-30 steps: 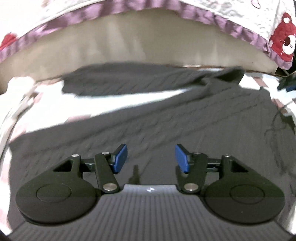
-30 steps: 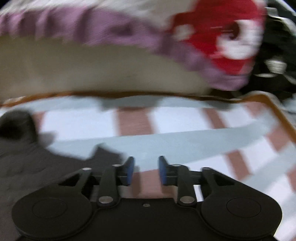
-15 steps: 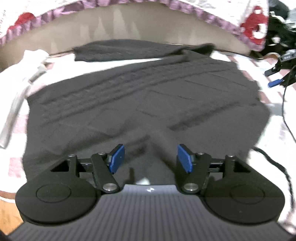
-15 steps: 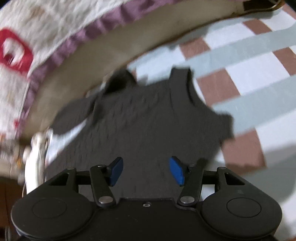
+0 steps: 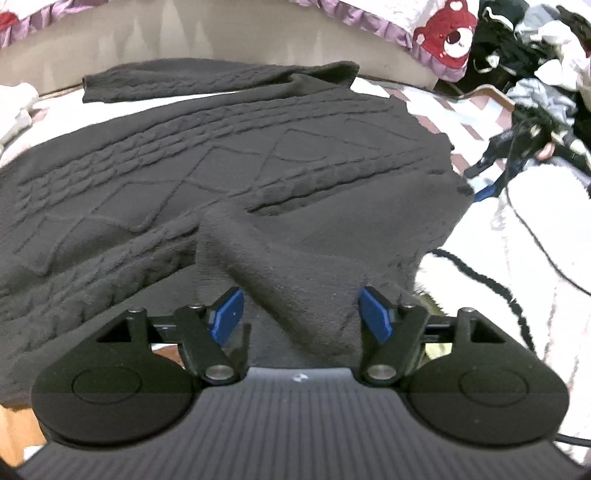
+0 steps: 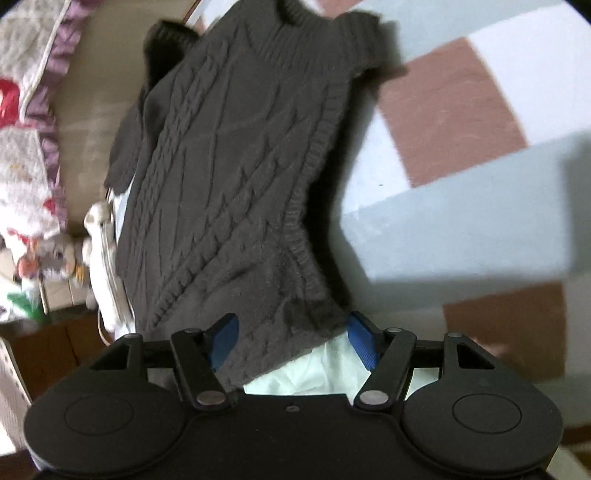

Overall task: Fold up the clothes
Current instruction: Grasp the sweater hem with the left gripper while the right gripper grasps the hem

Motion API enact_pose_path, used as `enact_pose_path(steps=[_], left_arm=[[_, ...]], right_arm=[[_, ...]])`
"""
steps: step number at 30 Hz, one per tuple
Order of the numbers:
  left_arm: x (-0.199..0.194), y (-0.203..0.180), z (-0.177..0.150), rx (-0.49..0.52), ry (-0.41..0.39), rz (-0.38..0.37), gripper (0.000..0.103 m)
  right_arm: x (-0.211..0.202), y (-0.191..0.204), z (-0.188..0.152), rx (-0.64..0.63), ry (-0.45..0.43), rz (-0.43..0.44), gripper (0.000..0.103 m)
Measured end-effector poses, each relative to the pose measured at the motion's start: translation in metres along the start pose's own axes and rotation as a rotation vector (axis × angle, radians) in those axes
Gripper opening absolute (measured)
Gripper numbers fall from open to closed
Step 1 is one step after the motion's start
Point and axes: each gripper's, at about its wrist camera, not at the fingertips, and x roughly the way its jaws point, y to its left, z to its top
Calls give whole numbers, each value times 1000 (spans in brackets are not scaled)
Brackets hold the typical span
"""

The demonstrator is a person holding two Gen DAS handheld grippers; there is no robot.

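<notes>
A bed takes up the scene, spread with a checked sheet in pale blue, white and dusty red, backed by a beige headboard and a quilt with purple trim and a red bear. Across the sheet lies the task's thing, a dark cable-knit sweater, mostly flat, its far sleeve stretched along the headboard and its neckline at the far end in the right wrist view.

A second ago the right wrist view showed mostly bare sheet with the sweater only at its edge; now both cameras look down the garment from its near edge. Both sets of jaws have just been opening. The left gripper stands wide over a raised fold of plain knit that runs between its blue pads, and the pads do not press on it. The right gripper is likewise spread, with a near corner of the sweater lying between its fingers, loose. I judge this as lining up for a pinch at two near-edge points, before a fold away from the person.

To the right sit a white fleecy cloth crossed by black cables, and a dark clutter of gear beyond. A white garment lies under the sweater's corner and could be caught with it. Soft toys sit off the bed's left side.
</notes>
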Motion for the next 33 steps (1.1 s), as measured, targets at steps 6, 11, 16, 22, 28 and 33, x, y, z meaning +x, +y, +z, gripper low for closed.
enact_pose_path(steps=[6,11,16,22,28,33], left_arm=[[-1,3,4,-15,-14,-53,70],[-13,1,17,40,-177,182,70],[-27,-1,26,78,-185,135,70],[-3,-28,2,168,-29,-7,73],[3,-27,-8,221,36,4,85],[19,-24,-17,183,100,33,98]], right_arm=[[7,6,0,-105,-2,14,59],[0,15,-2,-218,-85,20,17],[-15,34,5,-251,-149,123,15],[-7,61,33,-124,-189,81,15],[11,72,54,73,-244,127,15],[37,63,49,216,-313,162,15]])
